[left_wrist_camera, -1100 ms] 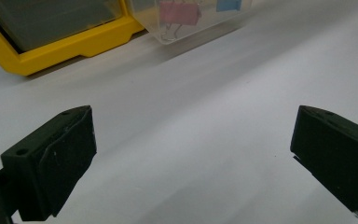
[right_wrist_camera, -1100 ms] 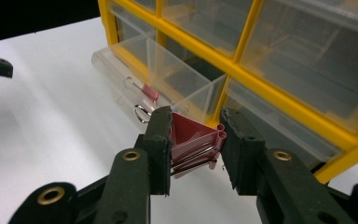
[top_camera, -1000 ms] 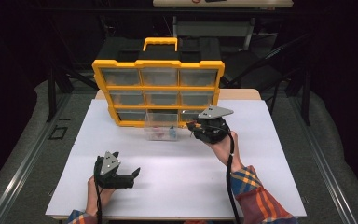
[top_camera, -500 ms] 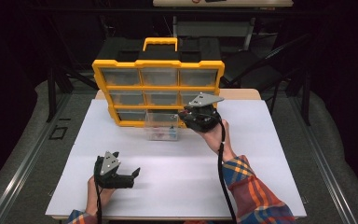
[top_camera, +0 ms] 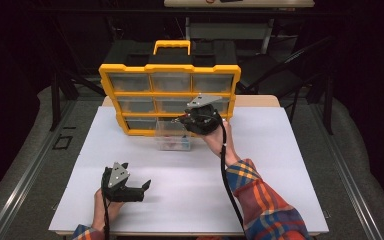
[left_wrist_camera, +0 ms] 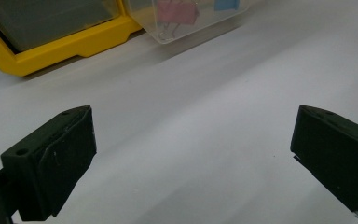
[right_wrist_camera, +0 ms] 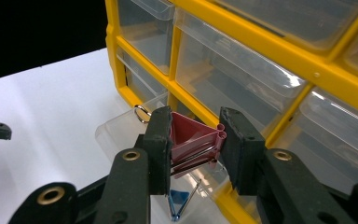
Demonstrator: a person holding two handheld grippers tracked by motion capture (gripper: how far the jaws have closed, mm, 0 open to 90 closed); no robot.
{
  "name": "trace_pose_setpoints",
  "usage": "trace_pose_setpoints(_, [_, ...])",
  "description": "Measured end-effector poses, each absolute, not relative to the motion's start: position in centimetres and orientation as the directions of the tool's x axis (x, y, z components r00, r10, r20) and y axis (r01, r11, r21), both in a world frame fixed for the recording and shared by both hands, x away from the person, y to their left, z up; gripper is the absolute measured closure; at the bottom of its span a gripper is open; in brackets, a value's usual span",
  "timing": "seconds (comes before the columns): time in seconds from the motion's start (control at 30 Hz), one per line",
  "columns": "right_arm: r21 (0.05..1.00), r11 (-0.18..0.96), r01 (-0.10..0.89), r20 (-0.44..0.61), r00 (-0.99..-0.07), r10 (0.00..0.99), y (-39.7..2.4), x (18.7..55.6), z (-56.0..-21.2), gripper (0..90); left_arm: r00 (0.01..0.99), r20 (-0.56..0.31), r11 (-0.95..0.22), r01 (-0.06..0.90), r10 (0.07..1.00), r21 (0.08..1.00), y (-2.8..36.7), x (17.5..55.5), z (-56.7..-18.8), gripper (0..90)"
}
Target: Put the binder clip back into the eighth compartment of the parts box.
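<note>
right hand-held gripper (right_wrist_camera: 193, 149) is clamped on a red binder clip (right_wrist_camera: 192, 140), pads squeezing its folded metal body from both sides, wire handles poking down between the jaws. it hangs above the clear plastic drawer (top_camera: 172, 139) that sits pulled out on the white counter (top_camera: 280, 165), right in front of the yellow organizer (top_camera: 170, 95). that's the relation that counts: the drawer lies just below and slightly ahead of the clip, so i'd judge a short drop lands it inside. a blue clip (right_wrist_camera: 179, 200) already lies in there, plus a pink one seen from the left gripper view. the organizer is glossy yellow frame around see-through, boxy drawers. left hand-held gripper (top_camera: 130, 186) rests low on the counter, jaws wide apart with nothing between them, well away from the drawer, so the right hand is clearly the nearer one.
</note>
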State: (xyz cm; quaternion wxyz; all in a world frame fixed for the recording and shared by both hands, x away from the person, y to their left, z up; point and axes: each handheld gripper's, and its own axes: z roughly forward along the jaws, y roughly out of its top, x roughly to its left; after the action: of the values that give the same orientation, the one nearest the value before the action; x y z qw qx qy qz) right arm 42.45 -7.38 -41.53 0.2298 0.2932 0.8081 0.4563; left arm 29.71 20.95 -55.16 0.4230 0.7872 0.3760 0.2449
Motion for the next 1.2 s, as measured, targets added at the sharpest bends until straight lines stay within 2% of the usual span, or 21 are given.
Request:
trace_pose_setpoints(0.43, [0.834,0.430,0.346,-0.082,-0.694,0.716,-5.4,44.6,-43.8,62.9,0.599,0.068,-0.358,0.381,0.798,0.853,21.0,29.6,-55.1,0.1])
trace_pose_setpoints(0.67, [0.834,0.399,0.381,-0.034,-0.687,0.726,-6.3,44.6,-44.0,39.6,0.599,0.067,-0.357,0.381,0.798,0.853,21.0,29.7,-55.1,0.1])
trace_pose_setpoints(0.77, [0.832,0.391,0.395,-0.011,-0.692,0.722,-6.9,44.3,-44.0,25.2,0.598,0.069,-0.356,0.377,0.799,0.855,21.0,29.6,-55.0,0.1])
trace_pose_setpoints(0.87, [0.835,0.387,0.392,0.000,-0.703,0.711,-7.6,43.7,-43.9,15.7,0.595,0.067,-0.353,0.379,0.801,0.855,21.0,29.6,-55.0,0.1])
trace_pose_setpoints(1.0, [0.845,0.383,0.373,0.006,-0.723,0.691,-8.8,42.7,-44.1,8.4,0.599,0.067,-0.355,0.378,0.798,0.855,20.9,29.6,-55.0,0.1])
trace_pose_setpoints(1.2, [0.857,0.376,0.352,0.003,-0.733,0.681,-10.9,40.8,-44.4,4.0,0.599,0.066,-0.354,0.379,0.798,0.855,20.9,29.6,-55.1,0.1])
